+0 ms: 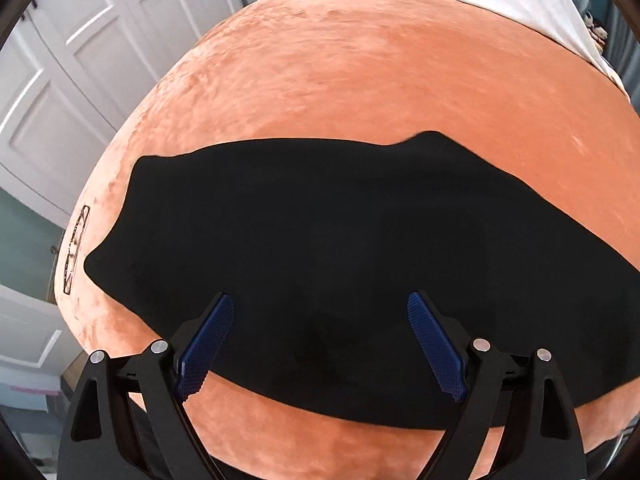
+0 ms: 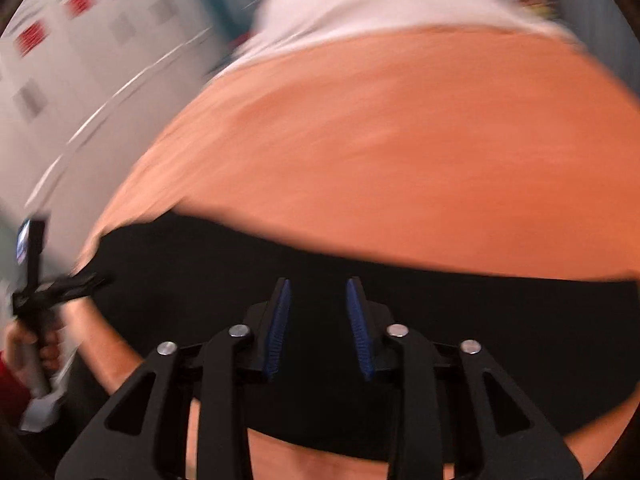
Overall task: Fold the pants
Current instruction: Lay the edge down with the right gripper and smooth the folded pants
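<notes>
The black pants [image 1: 340, 248] are cut off at the right, the left gripper [image 1: 320, 304] is held wide apart, and the blurred right gripper [image 2: 316, 292] is seen narrowly parted, empty.

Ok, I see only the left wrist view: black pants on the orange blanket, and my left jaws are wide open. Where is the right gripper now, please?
Observer: The right gripper is above the black pants, and the orange blanket lies beyond it.
Operator: Are its jaws open too?
Observer: They show only a narrow gap. The blue pads do not meet.
Operator: Is cloth between them?
Observer: I cannot tell. The right wrist picture is blurred, and only black shows in the gap.
</notes>
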`<state>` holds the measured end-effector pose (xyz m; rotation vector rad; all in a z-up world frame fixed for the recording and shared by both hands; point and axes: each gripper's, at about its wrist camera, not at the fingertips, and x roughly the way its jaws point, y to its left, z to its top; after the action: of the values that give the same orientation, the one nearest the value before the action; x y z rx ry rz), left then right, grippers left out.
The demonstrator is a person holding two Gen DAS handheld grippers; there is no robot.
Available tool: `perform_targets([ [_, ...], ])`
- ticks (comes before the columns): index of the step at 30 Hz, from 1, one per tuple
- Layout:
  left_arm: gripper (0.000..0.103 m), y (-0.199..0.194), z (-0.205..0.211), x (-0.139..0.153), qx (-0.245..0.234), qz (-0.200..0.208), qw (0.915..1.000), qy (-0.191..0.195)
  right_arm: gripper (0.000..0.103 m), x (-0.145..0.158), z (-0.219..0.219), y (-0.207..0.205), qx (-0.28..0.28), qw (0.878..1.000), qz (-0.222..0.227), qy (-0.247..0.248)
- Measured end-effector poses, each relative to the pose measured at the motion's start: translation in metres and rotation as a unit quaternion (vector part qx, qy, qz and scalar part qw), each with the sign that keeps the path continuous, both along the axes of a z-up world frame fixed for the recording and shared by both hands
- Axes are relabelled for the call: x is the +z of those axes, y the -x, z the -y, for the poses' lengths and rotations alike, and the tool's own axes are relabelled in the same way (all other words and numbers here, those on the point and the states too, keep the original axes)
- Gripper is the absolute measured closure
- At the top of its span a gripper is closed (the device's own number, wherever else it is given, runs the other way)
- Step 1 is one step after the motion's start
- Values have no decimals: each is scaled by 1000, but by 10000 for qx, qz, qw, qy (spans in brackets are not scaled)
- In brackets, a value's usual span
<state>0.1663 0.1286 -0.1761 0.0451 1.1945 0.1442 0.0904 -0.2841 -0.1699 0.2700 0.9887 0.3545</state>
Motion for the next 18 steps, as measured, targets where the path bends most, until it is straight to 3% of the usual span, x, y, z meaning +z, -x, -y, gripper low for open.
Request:
perform_targets([
  [2, 16, -3, -13, -5, 31, -6, 9997, -231, 82, -18, -87, -32, 743, 9969, -247, -93],
  [5, 16, -5, -39, -10, 78, -40, 9995, -318, 85, -33, -170, -73, 1221, 9918, -365, 2],
  [8, 16, -11, -70, -15, 277, -71, 9993, -256, 89, -52, -212, -128, 1176, 9916, -496, 223],
  [10, 16, -15, -88, -21, 408, -129, 9989, -180, 100, -72, -230, -155, 1095, 9910, -665, 380],
  [14, 16, -18, -106, -28, 533, -181, 9984, -72, 102, -65, -216, -167, 929, 9914, -922, -66],
  [18, 16, -13, -105, -26, 502, -141, 9986, 12, 96, -26, -147, -116, 328, 9976, -424, -434],
])
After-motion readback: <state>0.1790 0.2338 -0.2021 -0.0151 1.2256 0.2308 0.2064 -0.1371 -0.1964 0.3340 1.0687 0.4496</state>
